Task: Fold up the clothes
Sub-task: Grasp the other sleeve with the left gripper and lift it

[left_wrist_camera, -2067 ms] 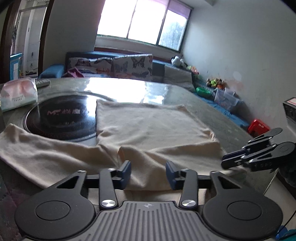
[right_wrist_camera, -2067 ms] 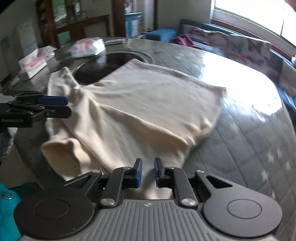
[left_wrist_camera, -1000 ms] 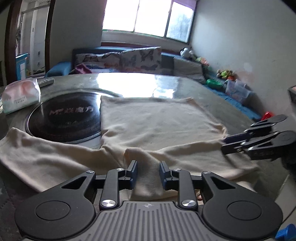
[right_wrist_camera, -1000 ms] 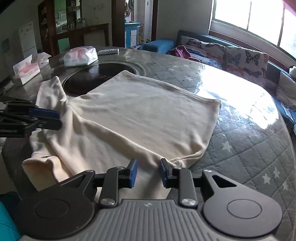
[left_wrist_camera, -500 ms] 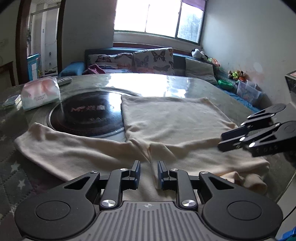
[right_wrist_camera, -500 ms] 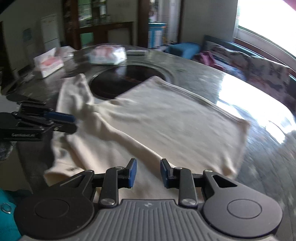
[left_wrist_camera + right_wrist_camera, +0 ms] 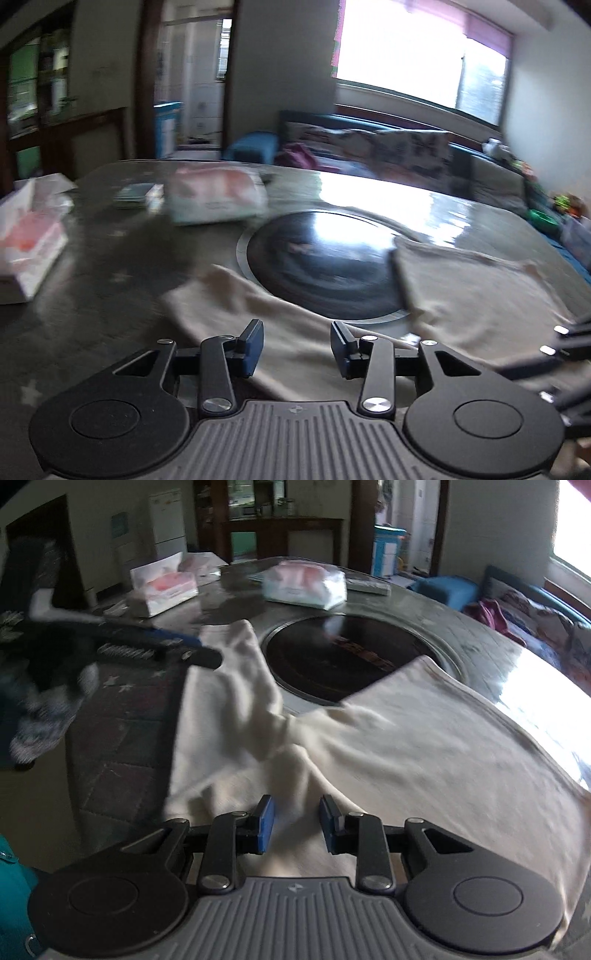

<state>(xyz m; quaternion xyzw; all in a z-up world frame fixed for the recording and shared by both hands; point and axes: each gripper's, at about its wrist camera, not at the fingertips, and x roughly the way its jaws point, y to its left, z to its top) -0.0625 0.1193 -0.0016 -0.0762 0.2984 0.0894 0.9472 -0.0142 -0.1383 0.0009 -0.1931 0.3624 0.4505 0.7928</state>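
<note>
Garment (image 7: 424,746) | cream, unlabelled | cooktop (image 7: 343,661) lettering unreadable

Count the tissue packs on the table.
2: a soft pack behind the black cooktop, and a box further left. More may sit out of view.

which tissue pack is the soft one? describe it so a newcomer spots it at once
Find the black round hob set in the table. Just beyond its far rim lies the soft tissue pack. Unlike the boxed tissues further left, it is a squashy pink-and-white plastic wrap, not a stiff carton.
</note>
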